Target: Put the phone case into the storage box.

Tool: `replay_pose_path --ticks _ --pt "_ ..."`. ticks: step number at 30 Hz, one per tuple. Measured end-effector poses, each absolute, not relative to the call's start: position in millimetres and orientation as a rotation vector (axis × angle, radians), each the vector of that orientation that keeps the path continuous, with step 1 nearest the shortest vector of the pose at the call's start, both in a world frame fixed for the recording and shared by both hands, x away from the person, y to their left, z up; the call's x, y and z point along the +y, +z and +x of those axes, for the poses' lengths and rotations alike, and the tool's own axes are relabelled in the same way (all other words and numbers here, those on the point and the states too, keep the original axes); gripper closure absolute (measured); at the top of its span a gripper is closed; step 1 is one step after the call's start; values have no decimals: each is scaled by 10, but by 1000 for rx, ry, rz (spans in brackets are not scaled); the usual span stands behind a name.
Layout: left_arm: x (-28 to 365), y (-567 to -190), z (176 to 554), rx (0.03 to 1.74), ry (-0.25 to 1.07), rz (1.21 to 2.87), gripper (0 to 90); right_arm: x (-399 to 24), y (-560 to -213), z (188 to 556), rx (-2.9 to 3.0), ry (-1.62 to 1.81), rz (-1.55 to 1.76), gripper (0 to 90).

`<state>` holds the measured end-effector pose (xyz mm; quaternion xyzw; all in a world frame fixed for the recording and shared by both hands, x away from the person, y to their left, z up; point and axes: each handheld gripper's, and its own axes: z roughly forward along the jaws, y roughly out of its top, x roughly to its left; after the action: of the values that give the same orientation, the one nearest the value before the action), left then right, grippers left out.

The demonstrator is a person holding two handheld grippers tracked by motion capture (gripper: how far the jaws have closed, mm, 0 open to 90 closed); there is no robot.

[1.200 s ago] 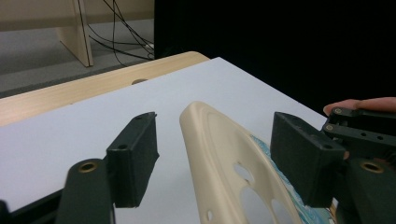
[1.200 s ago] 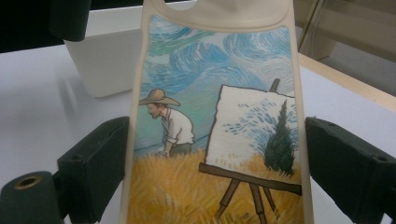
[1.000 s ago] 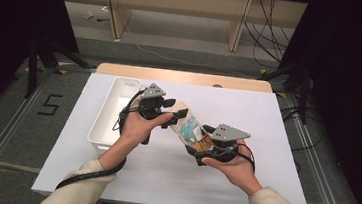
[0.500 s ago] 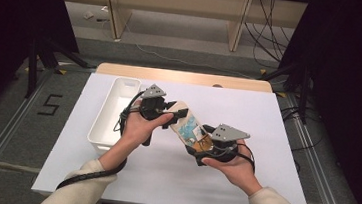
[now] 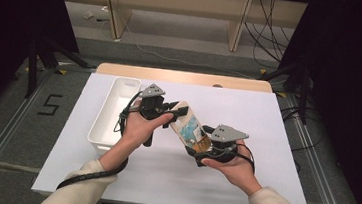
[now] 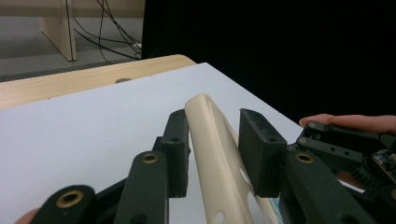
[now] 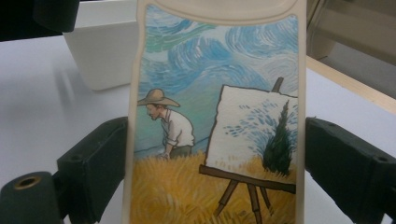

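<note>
A person's two sleeved forearms reach up from the near edge of the white-covered table (image 5: 248,111), a hand-held gripper in each hand, and between them a phone case (image 5: 189,128) is held in the air above the middle of the sheet. The right gripper (image 5: 204,145) clamps the case's lower end across its width, jaws set wide against both long sides. The left gripper (image 5: 177,112) has just been closing its jaws on the case's upper end; one pad touches the cream rim, while the other stands just off it, a sliver of gap showing.

Just left of the left hand sits a white oblong tray (image 5: 105,116), the only thing close by on the table. Right of the hands and beyond them the sheet lies bare up to its far edge, where a strip of wooden tabletop (image 5: 181,76) shows.

The case is cream-edged, its back printed with a swirling blue sky, a straw-hatted painter, an easel and a golden field.
</note>
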<state>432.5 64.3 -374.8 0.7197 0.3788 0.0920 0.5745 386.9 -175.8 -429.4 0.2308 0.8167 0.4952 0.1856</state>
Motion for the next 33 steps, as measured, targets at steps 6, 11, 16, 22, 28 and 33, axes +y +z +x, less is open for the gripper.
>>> replay_pose_path --ticks 6,11,16,22,28,33 --pt "623 -3714 4273 880 173 1658 738 -1756 -4303 3874 2306 1375 632 115" --pt "531 -3615 4147 789 272 1732 794 -1760 -4289 3861 2232 1403 658 259" --pt "514 -3533 4119 743 258 1726 794 -1826 -4252 3889 2247 1418 661 187" --pt "546 -3525 4123 696 234 1740 794 -1877 -4255 3904 2279 1449 661 156" --pt "577 -3529 4139 659 221 1761 794 -1929 -4292 3934 2320 1461 672 157" --pt "589 -3534 4154 641 205 1771 794 -1937 -4319 3952 2359 1464 654 168"
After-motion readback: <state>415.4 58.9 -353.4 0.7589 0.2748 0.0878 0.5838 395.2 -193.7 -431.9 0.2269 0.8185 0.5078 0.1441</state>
